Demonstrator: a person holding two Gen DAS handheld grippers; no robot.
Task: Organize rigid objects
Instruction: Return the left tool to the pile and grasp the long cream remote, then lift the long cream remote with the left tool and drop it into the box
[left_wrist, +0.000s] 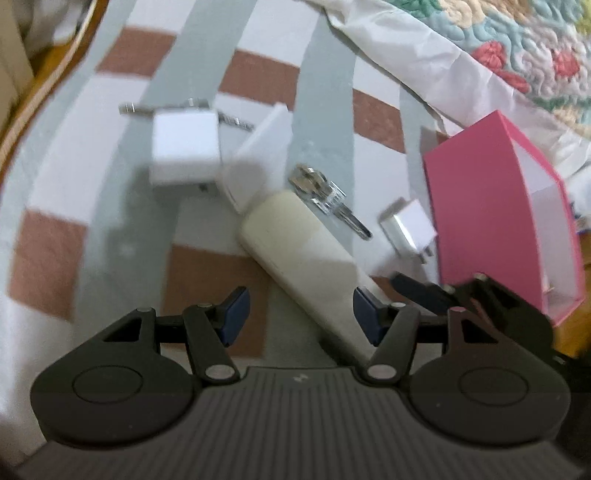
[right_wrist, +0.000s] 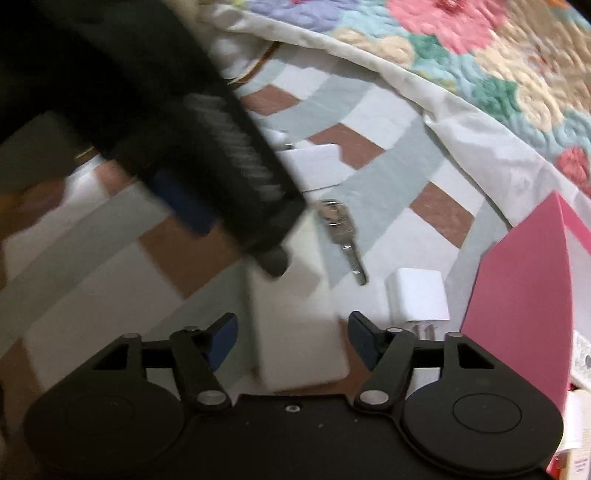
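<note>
**Both grippers low over the clutter, nothing gripped**

I see the left gripper (left_wrist: 300, 314) part open, the cream remote (left_wrist: 295, 251) running between its jaws, pads clear of it. Right gripper (right_wrist: 290, 338) is wide, straddling that remote's end, untouched. Key (left_wrist: 328, 199) at 1 o'clock of the remote, small charger (left_wrist: 408, 227) at 3, pink box (left_wrist: 491, 221) beyond.

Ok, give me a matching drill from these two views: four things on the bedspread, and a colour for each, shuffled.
Things:
1. open box
2. remote
3. key
4. small charger plug

Colours:
A. silver metal
B. white
C. pink
D. cream

Pairs: 1-C, 2-D, 3-A, 4-B
</note>
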